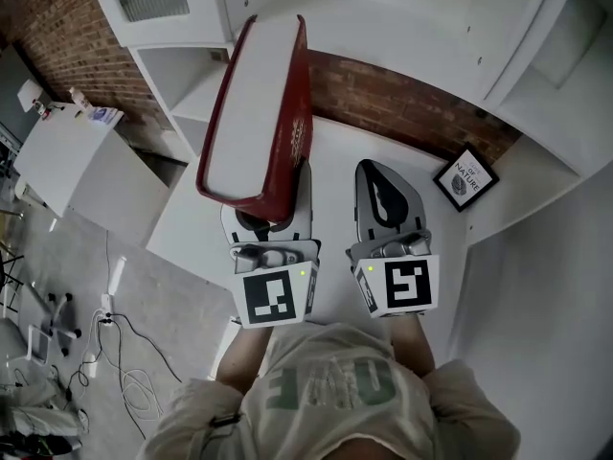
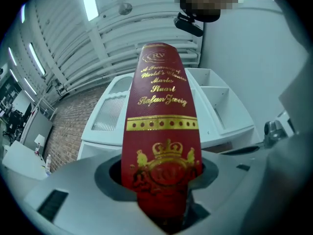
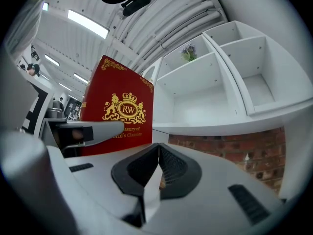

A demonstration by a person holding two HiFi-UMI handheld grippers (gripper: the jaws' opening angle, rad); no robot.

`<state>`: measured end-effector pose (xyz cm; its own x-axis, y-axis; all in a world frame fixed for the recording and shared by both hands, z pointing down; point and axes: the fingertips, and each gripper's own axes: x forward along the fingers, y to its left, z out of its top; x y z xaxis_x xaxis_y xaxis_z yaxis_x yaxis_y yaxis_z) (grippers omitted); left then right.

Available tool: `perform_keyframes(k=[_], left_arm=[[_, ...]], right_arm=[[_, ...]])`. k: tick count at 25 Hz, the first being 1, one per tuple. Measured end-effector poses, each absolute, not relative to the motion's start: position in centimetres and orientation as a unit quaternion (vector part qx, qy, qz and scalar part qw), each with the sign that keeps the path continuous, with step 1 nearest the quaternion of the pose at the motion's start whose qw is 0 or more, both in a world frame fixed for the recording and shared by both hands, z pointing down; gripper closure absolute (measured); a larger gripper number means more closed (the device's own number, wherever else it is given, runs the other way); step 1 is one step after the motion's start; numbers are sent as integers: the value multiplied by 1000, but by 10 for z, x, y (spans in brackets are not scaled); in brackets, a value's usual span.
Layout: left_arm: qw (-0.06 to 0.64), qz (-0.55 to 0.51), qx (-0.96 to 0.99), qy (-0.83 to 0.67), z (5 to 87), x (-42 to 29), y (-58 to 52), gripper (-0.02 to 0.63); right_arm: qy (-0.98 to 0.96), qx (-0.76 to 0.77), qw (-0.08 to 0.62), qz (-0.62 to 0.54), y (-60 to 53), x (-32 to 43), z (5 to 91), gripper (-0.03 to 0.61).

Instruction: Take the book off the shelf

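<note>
A dark red hardback book (image 1: 259, 113) with gold lettering and a crest stands upright in my left gripper (image 1: 263, 214), clear of the shelf compartments. In the left gripper view its spine (image 2: 161, 131) fills the gap, and both jaws press on the covers at my left gripper (image 2: 161, 195). My right gripper (image 1: 385, 175) hangs just to the right of the book, shut with nothing in it. The right gripper view has my right gripper (image 3: 156, 165) with its pads together, and the book's front cover (image 3: 120, 111) to the left.
White shelf compartments (image 1: 192, 75) surround the space ahead, backed by a brick wall (image 1: 402, 103). A small framed picture (image 1: 465, 177) leans at the right. A white cabinet (image 1: 67, 151) and floor cables (image 1: 115, 353) lie to the left. A small plant (image 3: 188, 53) sits in one compartment.
</note>
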<state>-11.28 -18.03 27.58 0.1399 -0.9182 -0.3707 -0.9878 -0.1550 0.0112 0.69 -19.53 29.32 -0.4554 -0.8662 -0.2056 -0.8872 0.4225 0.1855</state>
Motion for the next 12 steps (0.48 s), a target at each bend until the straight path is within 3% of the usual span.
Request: perform_keyframes(k=[12], left_arm=[[115, 149, -745, 639, 274, -114, -186, 373]], right_arm=[[841, -522, 42, 135, -201, 12, 290, 565]])
